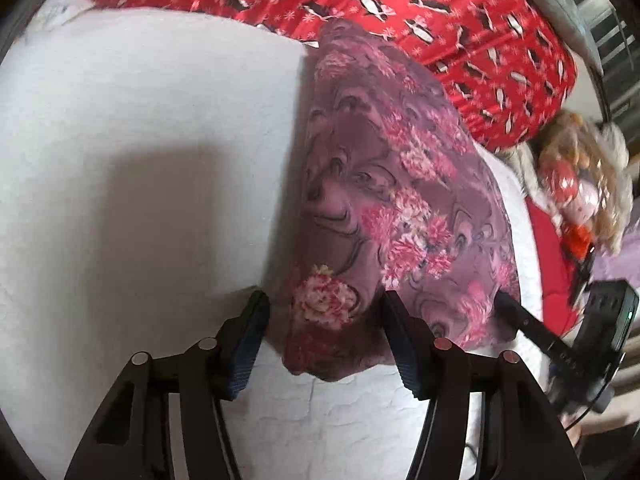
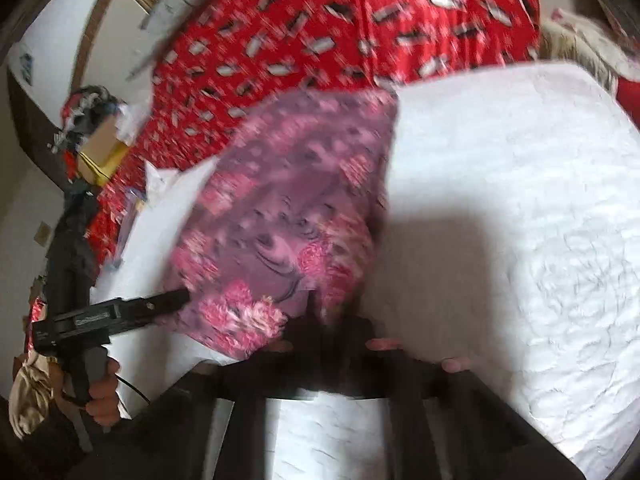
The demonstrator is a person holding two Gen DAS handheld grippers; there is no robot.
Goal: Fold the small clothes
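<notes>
A purple cloth with pink flowers (image 1: 392,168) lies on a white quilted bed cover (image 1: 140,120). My left gripper (image 1: 325,298) stands open around the cloth's near left corner; its left pad is clear of the fabric. In the right wrist view the picture is blurred. There my right gripper (image 2: 320,316) has its fingers together on the near right edge of the cloth (image 2: 288,200). The right gripper's tip (image 1: 505,305) rests on that edge in the left wrist view. The left gripper (image 2: 176,300) reaches in from the left, held by a hand (image 2: 102,398).
A red blanket with a penguin print (image 1: 440,12) is bunched along the far side of the cover. Soft toys and red items (image 1: 580,184) are piled at the right. A cardboard box (image 2: 102,148) and clutter sit at the far left, by a wall.
</notes>
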